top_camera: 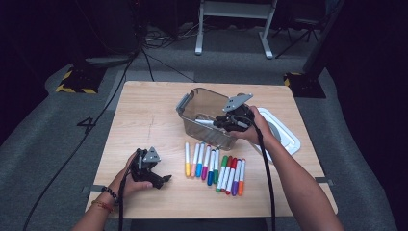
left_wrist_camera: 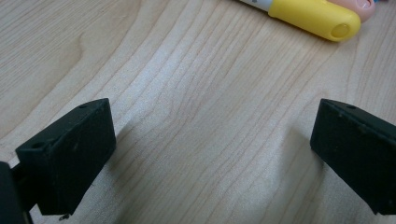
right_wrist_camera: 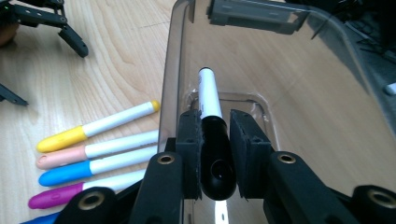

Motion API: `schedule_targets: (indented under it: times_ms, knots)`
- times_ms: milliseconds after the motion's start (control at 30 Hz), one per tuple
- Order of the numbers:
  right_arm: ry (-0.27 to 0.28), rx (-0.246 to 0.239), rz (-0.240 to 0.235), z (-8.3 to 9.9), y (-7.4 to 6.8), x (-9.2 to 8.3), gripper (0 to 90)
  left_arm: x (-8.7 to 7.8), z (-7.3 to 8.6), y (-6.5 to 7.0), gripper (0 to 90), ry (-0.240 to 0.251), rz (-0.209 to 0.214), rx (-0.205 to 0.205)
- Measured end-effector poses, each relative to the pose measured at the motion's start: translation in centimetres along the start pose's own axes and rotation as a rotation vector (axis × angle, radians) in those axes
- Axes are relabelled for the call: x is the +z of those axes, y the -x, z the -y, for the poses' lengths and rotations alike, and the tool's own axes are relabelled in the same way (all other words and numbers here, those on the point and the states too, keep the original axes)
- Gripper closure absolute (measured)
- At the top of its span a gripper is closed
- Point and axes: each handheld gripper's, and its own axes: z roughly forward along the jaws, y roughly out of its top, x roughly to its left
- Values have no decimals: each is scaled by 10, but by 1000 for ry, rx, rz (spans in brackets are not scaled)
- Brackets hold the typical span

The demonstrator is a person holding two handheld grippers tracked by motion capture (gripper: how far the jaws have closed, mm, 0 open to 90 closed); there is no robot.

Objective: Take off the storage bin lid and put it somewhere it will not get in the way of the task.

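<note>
Clamped in my right hand-held gripper, black-capped white marker points lengthwise into the clear plastic bin, just above its floor.

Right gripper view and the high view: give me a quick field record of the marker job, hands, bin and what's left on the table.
right gripper: shut on black marker, over the clear bin
left gripper: open, holds nothing, low over the table
marker row: lies on the table in front of the bin, yellow marker at its left end
bin lid: flat on the table to the right of the bin
</note>
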Motion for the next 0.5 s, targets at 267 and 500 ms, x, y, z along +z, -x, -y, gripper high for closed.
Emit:
schedule_targets:
  times_ms: [267, 500]
  knots:
    - [-52, 2, -40, 0, 6, 7, 743, 0, 0, 0, 5, 0, 0, -1]
    - [-112, 15, -29, 3, 12, 16, 740, 0, 0, 0, 5, 0, 0, 0]
